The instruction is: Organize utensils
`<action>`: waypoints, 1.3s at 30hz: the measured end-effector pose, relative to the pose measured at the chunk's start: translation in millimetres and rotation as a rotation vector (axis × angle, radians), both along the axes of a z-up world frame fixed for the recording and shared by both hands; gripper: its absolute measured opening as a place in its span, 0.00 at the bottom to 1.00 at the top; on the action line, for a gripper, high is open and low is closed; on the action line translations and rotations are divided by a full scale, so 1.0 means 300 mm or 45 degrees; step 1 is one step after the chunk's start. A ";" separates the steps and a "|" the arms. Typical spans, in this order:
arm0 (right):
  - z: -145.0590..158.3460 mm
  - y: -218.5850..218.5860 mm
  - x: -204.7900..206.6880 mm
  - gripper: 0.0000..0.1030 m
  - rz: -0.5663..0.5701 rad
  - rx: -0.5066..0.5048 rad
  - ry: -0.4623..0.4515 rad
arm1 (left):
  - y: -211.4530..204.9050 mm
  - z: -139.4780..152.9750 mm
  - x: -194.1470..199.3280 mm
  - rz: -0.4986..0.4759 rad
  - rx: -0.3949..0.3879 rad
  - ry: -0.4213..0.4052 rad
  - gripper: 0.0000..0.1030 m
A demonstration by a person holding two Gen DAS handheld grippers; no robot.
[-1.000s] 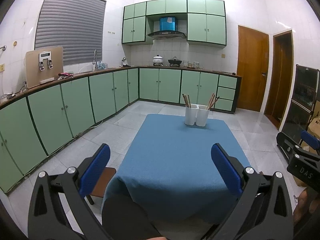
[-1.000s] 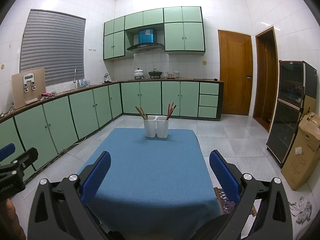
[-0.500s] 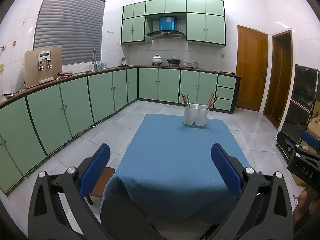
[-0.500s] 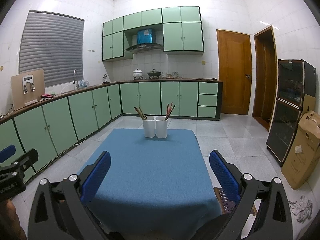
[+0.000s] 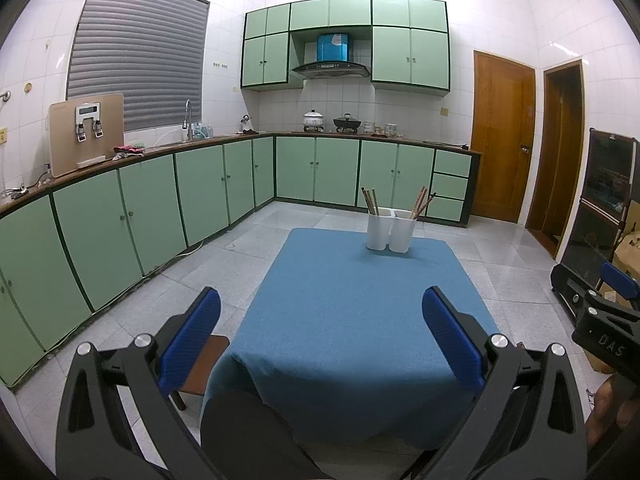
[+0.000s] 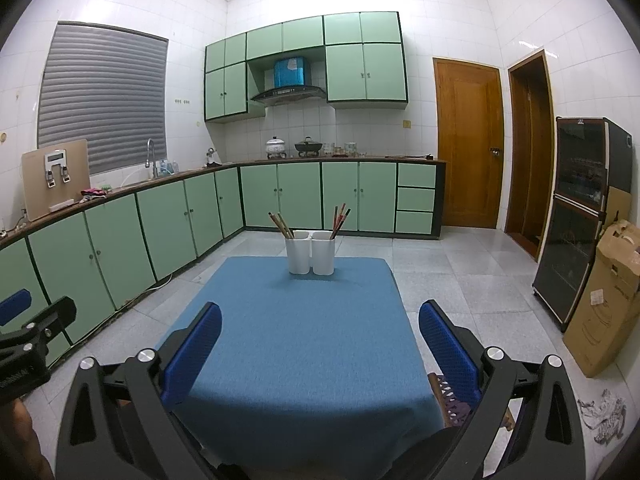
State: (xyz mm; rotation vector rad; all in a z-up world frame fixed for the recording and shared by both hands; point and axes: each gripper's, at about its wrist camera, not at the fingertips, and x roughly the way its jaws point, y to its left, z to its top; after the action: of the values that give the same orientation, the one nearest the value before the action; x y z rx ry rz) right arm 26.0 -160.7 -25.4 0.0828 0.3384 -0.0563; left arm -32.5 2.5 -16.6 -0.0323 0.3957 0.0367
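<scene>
Where green cabinets (image 6: 280, 196) line walls, blue-clothed table (image 6: 304, 344), tiled floor (image 6: 472, 280).

The tabletop (image 6: 304, 344) occupies the centre of the floor (image 6: 460, 280). Two holders stand touching side by side at its far edge: the left holder (image 6: 298, 252) and the right holder (image 6: 323, 253), each with chopsticks (image 6: 281, 224) upright in it. Base cabinets (image 6: 300, 196) run along the left and far walls; wall cabinets (image 6: 364, 72) hang above the far run. Two doors (image 6: 468, 144) stand far right. A cardboard box (image 6: 608, 296) sits on the floor at right, near an appliance cabinet (image 6: 576, 220).
</scene>
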 end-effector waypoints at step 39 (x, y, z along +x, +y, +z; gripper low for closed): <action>0.004 0.010 0.001 0.94 -0.001 -0.003 -0.006 | -0.012 0.009 -0.001 -0.007 0.000 0.000 0.95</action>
State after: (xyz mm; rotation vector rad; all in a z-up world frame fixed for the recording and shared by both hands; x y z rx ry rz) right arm 26.2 -157.6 -24.3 0.0806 0.3338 -0.0574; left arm -32.8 -0.9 -13.9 -0.0315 0.3955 0.0312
